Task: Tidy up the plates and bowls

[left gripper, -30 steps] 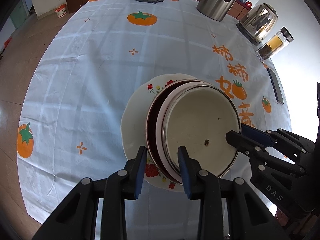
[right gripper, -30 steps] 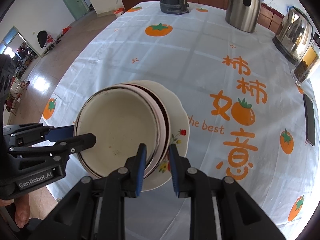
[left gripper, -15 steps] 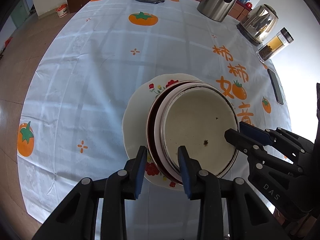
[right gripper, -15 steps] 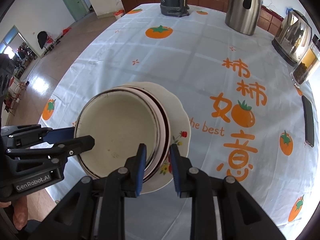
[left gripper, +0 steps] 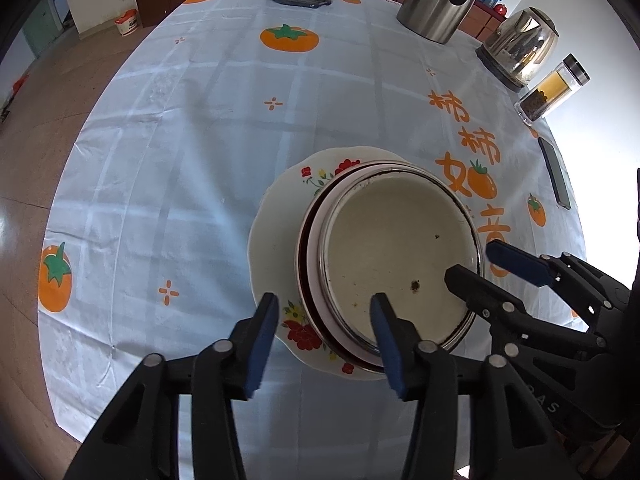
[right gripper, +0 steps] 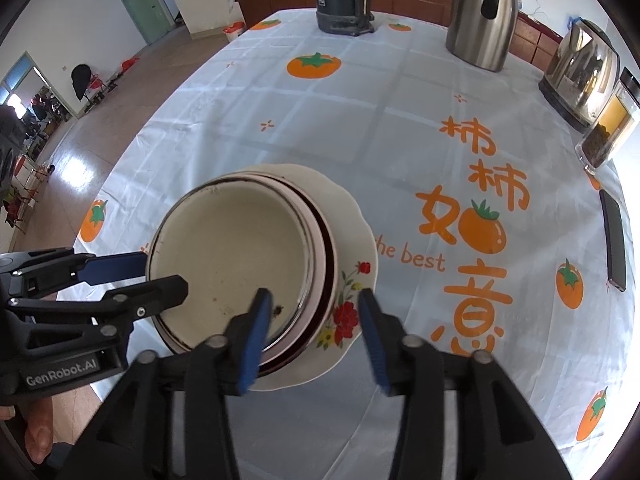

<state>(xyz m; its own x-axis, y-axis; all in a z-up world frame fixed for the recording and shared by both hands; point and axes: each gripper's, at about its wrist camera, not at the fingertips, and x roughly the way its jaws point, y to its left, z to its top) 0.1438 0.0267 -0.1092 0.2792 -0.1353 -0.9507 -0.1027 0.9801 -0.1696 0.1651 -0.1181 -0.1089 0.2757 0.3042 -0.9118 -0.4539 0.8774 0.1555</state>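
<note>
Stack sits near the front middle of the worktop (left gripper: 200, 120), on the white persimmon-print cloth: floral plate (left gripper: 276, 240) at the bottom, a dark-rimmed bowl and a pale pink one nested on it, cream enamel bowl (left gripper: 396, 248) on top.

Key relation: both grippers point steeply down at opposite sides of the stack. The left gripper (left gripper: 324, 336) straddles the rims on its side: one of its fingers (left gripper: 264, 332) is outside over the plate lip, the other inside the enamel bowl. The right gripper (right gripper: 312, 330) does the same on the opposite edge, one finger over the bowl interior, one outside over the plate's flower print. Neither is nearer; it's a symmetric two-hand hold.

Fingers: both pairs apart and opening, rims between them, pads not pressing on anything. Reads as a release with the stack resting on the cloth.

Stack is round, so no long axis. The bowls sit off-centre on the plate, shifted toward the right gripper's side.

Materials: top bowl is enamelled metal with a thin dark steel rim, chipped, a few brown specks inside; hard, slick, rigid. Plate is glazed ceramic with a scalloped edge. The cloth looks thin and smooth, so the stack may slide if nudged.
</note>
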